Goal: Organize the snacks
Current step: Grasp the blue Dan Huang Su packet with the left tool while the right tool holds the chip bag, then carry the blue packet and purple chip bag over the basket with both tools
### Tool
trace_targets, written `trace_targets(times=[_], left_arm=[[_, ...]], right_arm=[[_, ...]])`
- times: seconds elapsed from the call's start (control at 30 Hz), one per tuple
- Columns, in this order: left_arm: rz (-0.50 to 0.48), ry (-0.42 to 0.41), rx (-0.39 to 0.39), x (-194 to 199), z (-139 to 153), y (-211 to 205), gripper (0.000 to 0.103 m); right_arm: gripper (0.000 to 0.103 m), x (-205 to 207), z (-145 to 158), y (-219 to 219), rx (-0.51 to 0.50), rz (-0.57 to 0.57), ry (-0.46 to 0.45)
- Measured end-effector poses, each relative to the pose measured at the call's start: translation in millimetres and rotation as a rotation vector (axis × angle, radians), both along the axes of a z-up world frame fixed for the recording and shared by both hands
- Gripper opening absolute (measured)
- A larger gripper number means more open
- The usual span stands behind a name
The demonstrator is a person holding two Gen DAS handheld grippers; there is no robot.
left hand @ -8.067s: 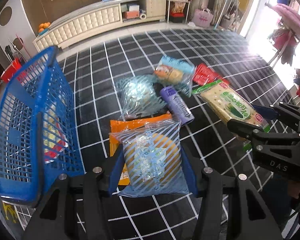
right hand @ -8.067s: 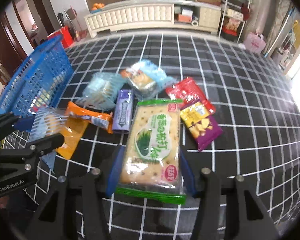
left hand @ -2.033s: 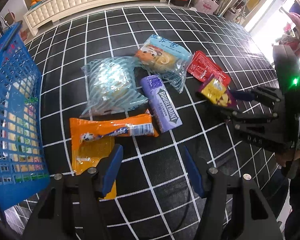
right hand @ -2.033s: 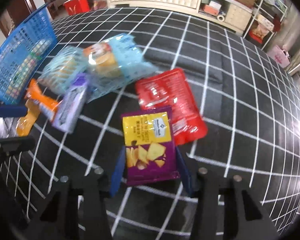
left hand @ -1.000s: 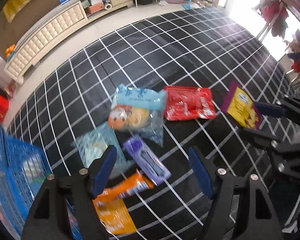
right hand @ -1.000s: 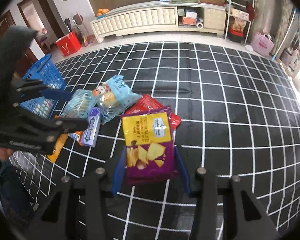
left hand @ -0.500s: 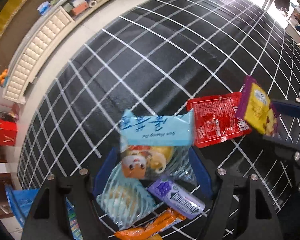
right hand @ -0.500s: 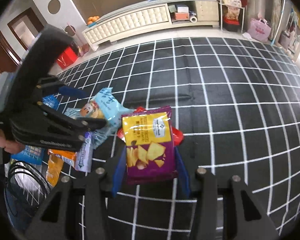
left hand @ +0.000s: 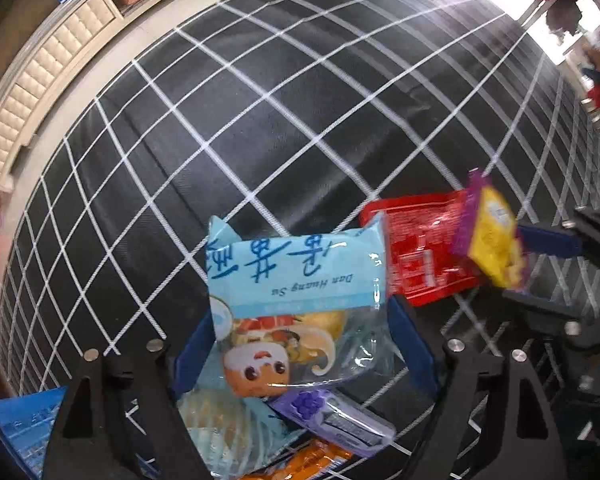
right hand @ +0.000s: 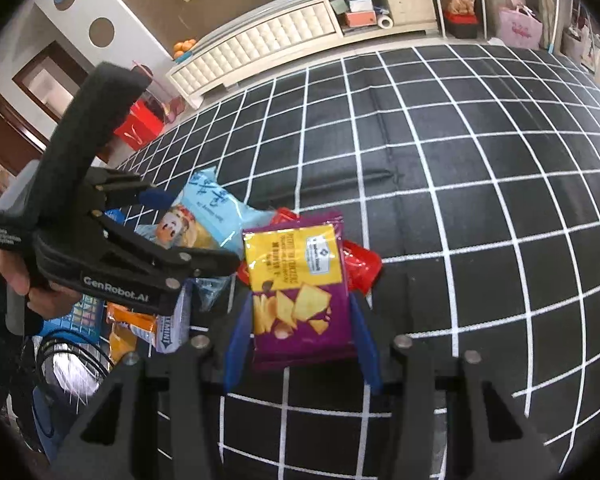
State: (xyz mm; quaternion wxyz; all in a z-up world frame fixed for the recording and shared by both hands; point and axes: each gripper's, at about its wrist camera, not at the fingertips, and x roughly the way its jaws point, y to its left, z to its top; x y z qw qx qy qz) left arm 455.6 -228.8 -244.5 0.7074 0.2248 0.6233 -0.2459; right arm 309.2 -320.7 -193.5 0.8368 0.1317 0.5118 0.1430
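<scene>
Since the earlier frames, both grippers have emptied their first loads and gone back to the pile: the left gripper (left hand: pixel 300 348), which held a striped bun pack, now straddles the light blue snack bag (left hand: pixel 296 304), and whether its fingers have closed on it cannot be told. The right gripper (right hand: pixel 300 336), no longer carrying the cracker pack, clamps the purple chip bag (right hand: pixel 300 284) lifted above the red packet (right hand: pixel 362 266). By judgement the task is roughly halfway: the blue basket (left hand: pixel 24 428) already holds some packs, while the purple gum pack (left hand: pixel 336 420), the orange packets (left hand: pixel 316 458), the striped bun bag (left hand: pixel 236 432) and the red packet lie on the black grid mat (left hand: pixel 300 120)
</scene>
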Motion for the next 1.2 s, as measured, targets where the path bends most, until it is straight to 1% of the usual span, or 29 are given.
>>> trace_targets(times=[0.07,0.1,0.13,0.23,0.3,0.37,0.43,0.57,0.7,0.83,1.0,1.13,1.2], left_arm=[[0.006,0.003,0.026,0,-10,-2,0.082],[0.013,-0.004,0.01,0,-9,-2,0.08],[0.02,-0.011,-0.002,0,-8,-1,0.074],[0.018,-0.027,-0.01,-2,-4,-1,0.067],[0.019,-0.041,-0.008,-7,-1,0,0.065],[0.027,-0.068,-0.009,-19,7,-1,0.064],[0.027,-0.072,-0.026,-29,13,1,0.064],[0.025,-0.094,-0.035,-44,27,10,0.064],[0.044,-0.138,-0.077,-66,57,22,0.064],[0.08,-0.193,-0.152,-89,96,42,0.064],[0.085,-0.257,-0.183,-112,135,64,0.064],[0.116,-0.304,-0.223,-132,166,90,0.064],[0.129,-0.324,-0.235,-137,174,104,0.064]], right_arm=[[0.052,0,0,-2,0.005,-0.005,0.002],[0.052,-1,1,-3,0.005,-0.007,0.001],[0.052,-1,1,-4,0.004,-0.01,-0.002],[0.052,-1,2,-4,-0.003,-0.016,-0.003],[0.052,-2,3,-3,-0.01,-0.019,0.002],[0.052,-4,5,-1,-0.012,-0.021,0.002],[0.052,-6,9,2,-0.02,-0.019,0.0],[0.052,-11,21,7,-0.034,-0.017,-0.013],[0.052,-21,41,18,-0.049,-0.014,-0.039],[0.052,-35,67,30,-0.071,-0.007,-0.079],[0.052,-54,102,47,-0.086,0.006,-0.136],[0.052,-67,125,70,-0.113,0.037,-0.178],[0.052,-72,137,83,-0.124,0.054,-0.194]])
